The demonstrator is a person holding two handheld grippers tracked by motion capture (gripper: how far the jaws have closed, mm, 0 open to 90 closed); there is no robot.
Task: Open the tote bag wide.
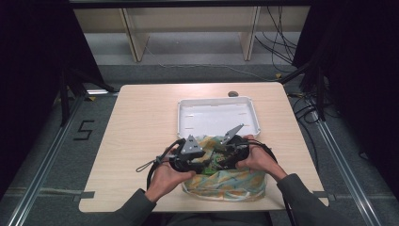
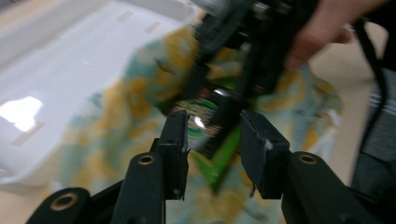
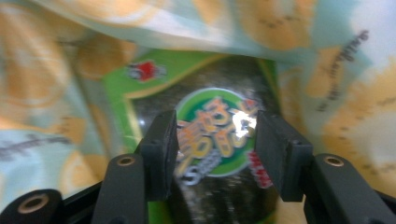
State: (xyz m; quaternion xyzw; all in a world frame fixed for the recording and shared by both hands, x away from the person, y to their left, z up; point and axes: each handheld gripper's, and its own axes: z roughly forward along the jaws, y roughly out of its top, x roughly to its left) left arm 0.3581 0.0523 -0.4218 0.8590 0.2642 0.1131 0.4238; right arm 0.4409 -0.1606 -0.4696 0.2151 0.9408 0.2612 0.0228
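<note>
A cloth bag (image 1: 230,182) printed in yellow and teal lies at the near edge of the table, its mouth facing the tray. Inside the mouth lies a green snack packet (image 1: 215,163) with a round label. My left gripper (image 1: 207,159) reaches into the opening from the left. In the left gripper view, the left gripper (image 2: 214,135) has its jaws apart with nothing pressed between them, the packet (image 2: 205,116) lying just beyond. My right gripper (image 3: 215,140) comes in from the right and stands open over the packet's label (image 3: 210,81), with bag cloth (image 3: 56,56) folded around it.
A white shallow tray (image 1: 216,115) sits on the wooden table (image 1: 141,127) just beyond the bag. A small dark round thing (image 1: 232,93) lies at the table's far edge. Cables trail from both grippers toward the person.
</note>
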